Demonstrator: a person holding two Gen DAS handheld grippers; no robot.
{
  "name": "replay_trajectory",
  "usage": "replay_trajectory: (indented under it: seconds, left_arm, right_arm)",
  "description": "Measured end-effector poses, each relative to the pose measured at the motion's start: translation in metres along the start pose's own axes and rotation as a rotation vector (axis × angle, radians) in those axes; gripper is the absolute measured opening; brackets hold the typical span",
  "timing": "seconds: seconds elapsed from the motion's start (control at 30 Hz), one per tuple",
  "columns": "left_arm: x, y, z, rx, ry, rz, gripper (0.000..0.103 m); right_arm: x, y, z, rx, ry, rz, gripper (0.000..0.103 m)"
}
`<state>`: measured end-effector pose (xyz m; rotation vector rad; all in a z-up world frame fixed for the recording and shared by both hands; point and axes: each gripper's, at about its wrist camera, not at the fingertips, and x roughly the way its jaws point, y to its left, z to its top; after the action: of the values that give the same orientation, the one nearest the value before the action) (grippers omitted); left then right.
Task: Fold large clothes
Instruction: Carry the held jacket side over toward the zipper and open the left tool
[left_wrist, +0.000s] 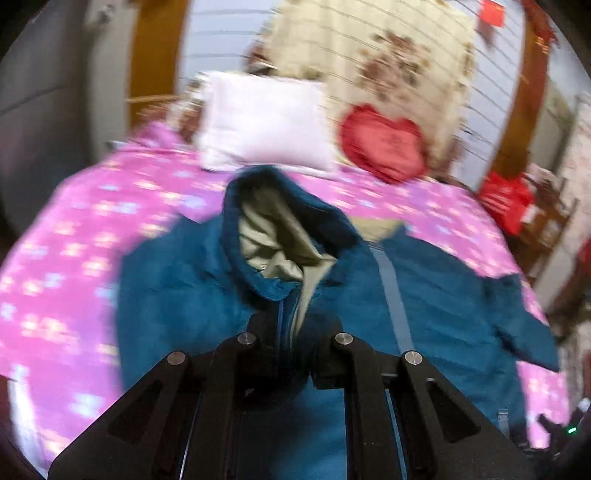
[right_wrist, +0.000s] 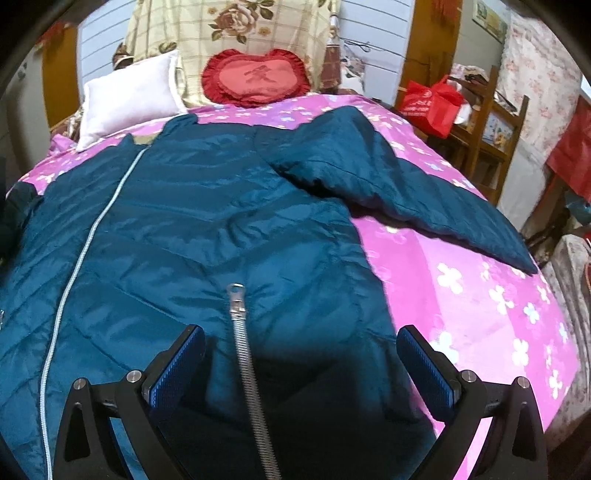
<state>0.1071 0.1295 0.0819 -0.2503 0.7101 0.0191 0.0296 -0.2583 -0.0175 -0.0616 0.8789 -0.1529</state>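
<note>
A large teal quilted jacket (right_wrist: 207, 221) lies spread on the bed, front up, with a pale zipper line (right_wrist: 79, 258) down its left part and a silver pocket zipper (right_wrist: 240, 325) near me. Its right sleeve (right_wrist: 406, 184) stretches out toward the bed's right edge. In the left wrist view the jacket (left_wrist: 443, 295) shows its hood with beige lining (left_wrist: 273, 236) lifted toward the camera. My left gripper (left_wrist: 293, 343) is shut on the jacket fabric near the collar zipper. My right gripper (right_wrist: 301, 354) is open, hovering just above the jacket's lower body, blue pads (right_wrist: 177, 365) wide apart.
The pink flowered bedspread (right_wrist: 461, 277) covers the bed. A white pillow (right_wrist: 129, 99) and a red heart cushion (right_wrist: 255, 77) lie at the headboard. A wooden chair with a red bag (right_wrist: 432, 103) stands right of the bed.
</note>
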Motion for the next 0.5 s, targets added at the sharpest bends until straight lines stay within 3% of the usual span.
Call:
replay_trajectory:
  seconds: [0.13, 0.27, 0.4, 0.5]
  left_arm:
    - [0.037, -0.088, -0.010, 0.013, 0.073, -0.222, 0.010]
    - [0.059, -0.169, -0.019, 0.099, 0.135, -0.377, 0.010]
    - [0.081, -0.223, -0.030, 0.178, 0.168, -0.430, 0.010]
    - [0.105, -0.229, -0.041, 0.155, 0.213, -0.439, 0.010]
  right_arm:
    - [0.004, -0.009, -0.002, 0.011, 0.029, -0.029, 0.103]
    - [0.012, -0.011, -0.005, 0.010, 0.069, -0.019, 0.103]
    - [0.012, -0.013, -0.006, 0.012, 0.077, 0.007, 0.103]
    - [0.013, -0.017, -0.006, 0.030, 0.092, 0.037, 0.103]
